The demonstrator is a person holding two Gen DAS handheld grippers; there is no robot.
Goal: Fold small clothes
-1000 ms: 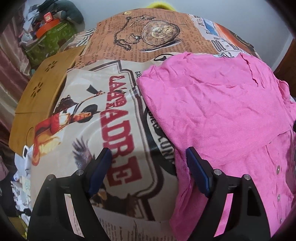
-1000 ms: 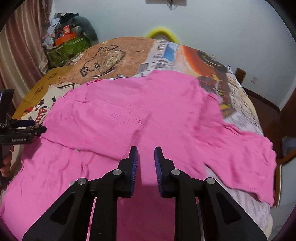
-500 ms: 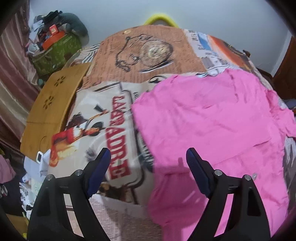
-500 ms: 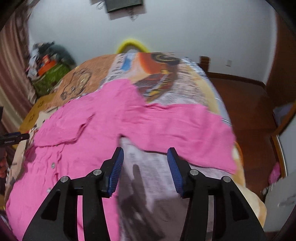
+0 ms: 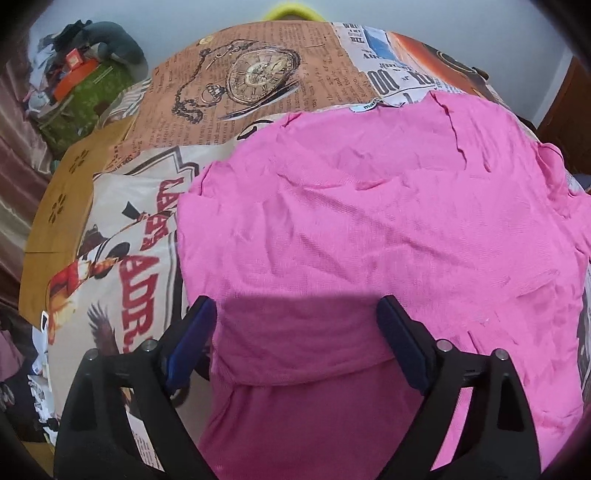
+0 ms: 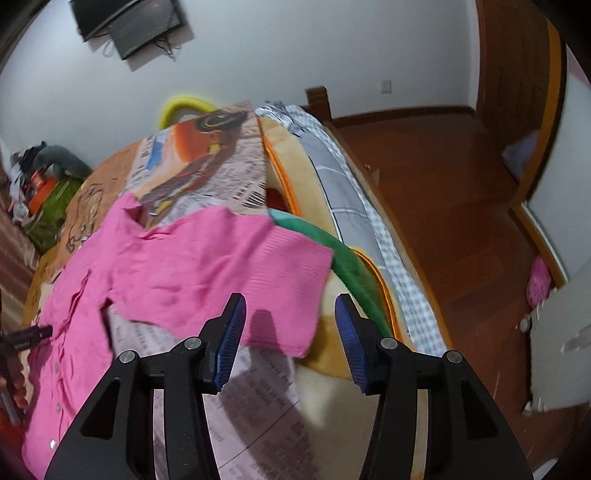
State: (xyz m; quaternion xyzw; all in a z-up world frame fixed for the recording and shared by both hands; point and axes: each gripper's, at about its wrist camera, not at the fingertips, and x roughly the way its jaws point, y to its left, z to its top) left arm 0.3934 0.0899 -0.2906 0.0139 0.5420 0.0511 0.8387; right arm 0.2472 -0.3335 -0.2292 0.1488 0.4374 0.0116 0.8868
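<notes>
Shirt (image 5: 369, 229), pink, lies spread on the bed (image 5: 258, 70), one sleeve (image 6: 258, 273) reaching toward the bed's right edge. Left claw (image 5: 295, 332) has just widened, empty above the shirt. Right claw (image 6: 290, 332) half open, empty, over the sleeve end.

Bedroom: pale wall (image 6: 277, 55) with mounted screen (image 6: 129, 26), wooden floor (image 6: 443, 192), bed (image 5: 258, 81) under print sheet, curtain (image 5: 14, 155) at left.

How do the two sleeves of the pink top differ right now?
The left sleeve is folded in over the pink top; the right sleeve is spread flat, out sideways. The left sleeve rests on pink cloth; the right sleeve lies on the printed bedcover, reaching the bed's edge. Both are untouched by either gripper.
</notes>
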